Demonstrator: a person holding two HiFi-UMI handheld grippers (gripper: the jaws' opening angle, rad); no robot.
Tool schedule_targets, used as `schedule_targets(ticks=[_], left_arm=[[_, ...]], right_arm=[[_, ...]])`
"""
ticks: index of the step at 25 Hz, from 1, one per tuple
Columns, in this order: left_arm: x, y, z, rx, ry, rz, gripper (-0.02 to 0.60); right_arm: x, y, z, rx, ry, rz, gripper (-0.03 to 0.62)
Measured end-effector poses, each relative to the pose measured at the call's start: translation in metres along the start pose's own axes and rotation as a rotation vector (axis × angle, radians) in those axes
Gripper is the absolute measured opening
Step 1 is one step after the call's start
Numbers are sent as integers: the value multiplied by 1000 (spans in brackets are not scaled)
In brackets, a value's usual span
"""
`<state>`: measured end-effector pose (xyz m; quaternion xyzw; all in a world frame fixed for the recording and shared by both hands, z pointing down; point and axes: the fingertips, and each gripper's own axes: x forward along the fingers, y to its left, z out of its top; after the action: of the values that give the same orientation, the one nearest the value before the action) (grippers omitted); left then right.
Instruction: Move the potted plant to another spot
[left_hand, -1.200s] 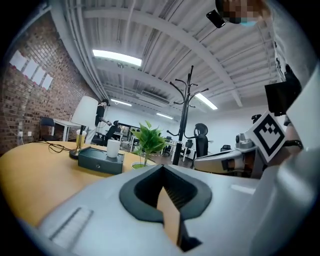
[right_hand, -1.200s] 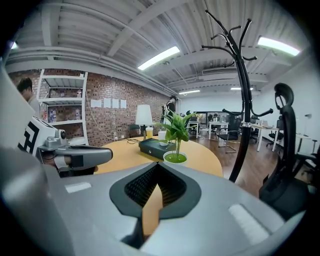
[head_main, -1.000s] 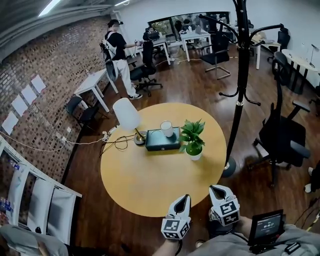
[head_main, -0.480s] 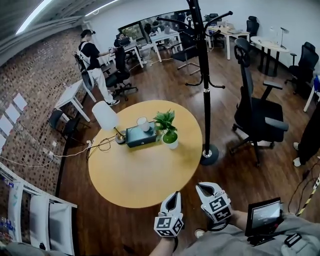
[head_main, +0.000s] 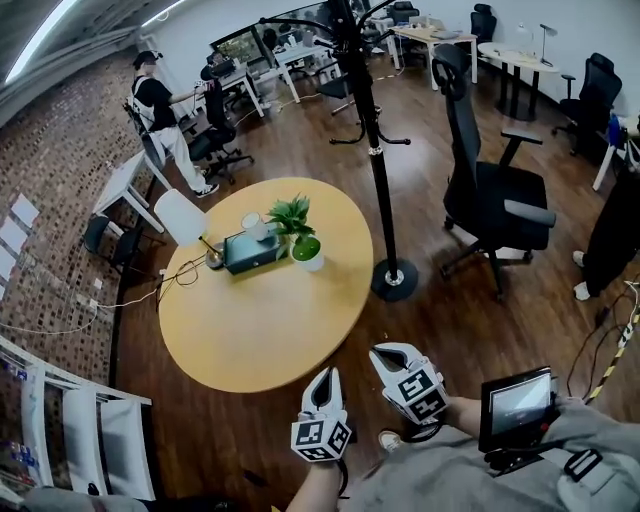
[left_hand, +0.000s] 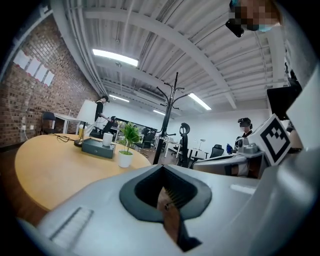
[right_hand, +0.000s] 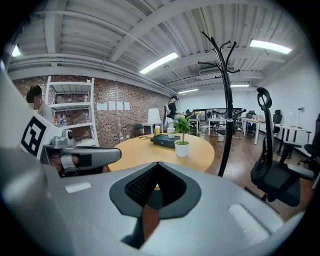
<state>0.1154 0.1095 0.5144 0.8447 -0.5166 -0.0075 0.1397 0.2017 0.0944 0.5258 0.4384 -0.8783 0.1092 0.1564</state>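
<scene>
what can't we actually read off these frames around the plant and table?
Head view: whether the potted plant touches the dark box; too small, leaves overlap the gap.
Head view: what the cup holds; too small.
Head view: what the small screen by the right arm shows; too small, washed out.
Left gripper view: the table and its near edge; hidden behind the left tool itself.

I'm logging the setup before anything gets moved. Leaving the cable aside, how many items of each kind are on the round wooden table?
lamp: 1
dark box: 1
white cup, standing on the box: 1
potted plant: 1
Total: 4
</scene>
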Motion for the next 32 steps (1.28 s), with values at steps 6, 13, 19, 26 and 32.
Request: schedule_targets(ticks=[6, 13, 19, 26, 32], left_arm=[[-12, -6, -7, -1, 25, 43, 5], [-13, 8, -14, 1, 24, 82, 5], [-16, 12, -13, 2, 17, 108, 5], [-20, 12, -9, 3, 7, 121, 5], [-14, 9, -10, 7, 1, 120, 5]], right_arm=[[-8, 4, -5, 5, 13, 33, 3], [7, 11, -11, -4, 23, 79, 2], [13, 17, -6, -30, 19, 111, 2], [15, 20, 0, -43, 12, 129, 2], [20, 15, 3, -54, -8, 129, 2]])
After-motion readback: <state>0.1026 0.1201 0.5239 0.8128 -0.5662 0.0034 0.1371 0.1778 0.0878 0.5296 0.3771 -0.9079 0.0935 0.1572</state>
